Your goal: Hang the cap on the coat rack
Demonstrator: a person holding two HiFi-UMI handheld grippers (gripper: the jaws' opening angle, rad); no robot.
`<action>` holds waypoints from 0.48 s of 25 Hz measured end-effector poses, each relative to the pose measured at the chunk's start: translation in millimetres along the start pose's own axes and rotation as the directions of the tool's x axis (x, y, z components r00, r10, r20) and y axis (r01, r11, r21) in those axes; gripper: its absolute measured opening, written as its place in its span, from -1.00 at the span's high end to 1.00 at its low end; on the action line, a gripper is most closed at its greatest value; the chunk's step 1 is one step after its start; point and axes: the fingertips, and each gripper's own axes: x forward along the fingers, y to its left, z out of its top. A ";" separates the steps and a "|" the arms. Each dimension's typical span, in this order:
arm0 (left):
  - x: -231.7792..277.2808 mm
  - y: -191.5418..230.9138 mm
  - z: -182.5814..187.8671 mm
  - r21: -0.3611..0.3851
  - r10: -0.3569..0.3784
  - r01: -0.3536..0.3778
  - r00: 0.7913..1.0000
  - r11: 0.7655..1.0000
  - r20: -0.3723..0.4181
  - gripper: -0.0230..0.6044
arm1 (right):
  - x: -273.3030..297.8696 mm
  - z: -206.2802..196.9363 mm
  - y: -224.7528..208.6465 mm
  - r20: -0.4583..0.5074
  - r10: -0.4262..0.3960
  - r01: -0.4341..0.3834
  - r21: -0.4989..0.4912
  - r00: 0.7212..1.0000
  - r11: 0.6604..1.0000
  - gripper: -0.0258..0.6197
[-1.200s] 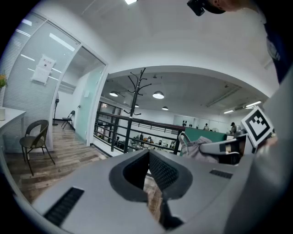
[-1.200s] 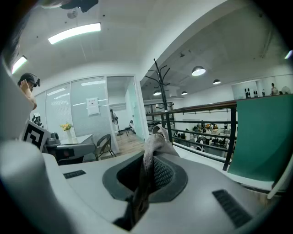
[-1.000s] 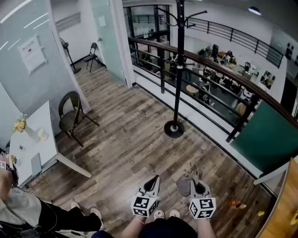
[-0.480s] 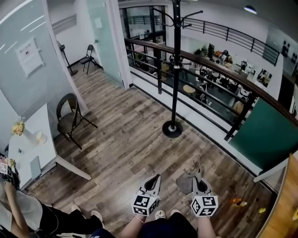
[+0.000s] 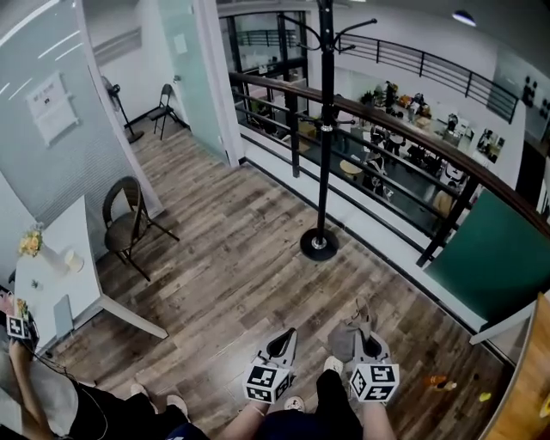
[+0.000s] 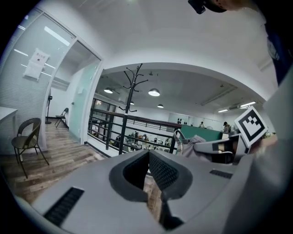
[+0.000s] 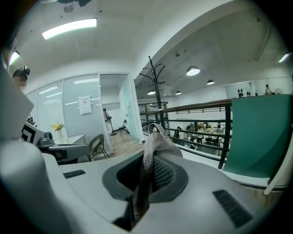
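The right tongs [image 5: 363, 325] clamp the soft grey fabric cap [image 5: 342, 341], low and well short of the tall black metal coat rack [image 5: 325, 129]; the left tongs [image 5: 289, 332] are together, empty. I'd raise it high, hollow facing a hook [image 5: 359, 25].

Side by side, pointing far: left gripper [image 5: 284, 333] closed and empty, right gripper [image 5: 364, 330] (just beside it) clamped on the cap [image 5: 341, 340].
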 end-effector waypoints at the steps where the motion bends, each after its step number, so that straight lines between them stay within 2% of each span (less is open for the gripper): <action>1: 7.9 2.7 1.5 0.001 0.006 -0.006 1.000 1.000 -0.002 0.92 | 8.3 4.2 -5.3 0.002 0.005 -0.005 0.002 1.000 1.000 0.85; 12: 128.2 21.5 35.9 0.008 0.098 -0.098 0.995 0.995 -0.009 0.92 | 127.0 61.7 -79.0 0.015 0.113 -0.112 -0.044 0.993 0.993 0.85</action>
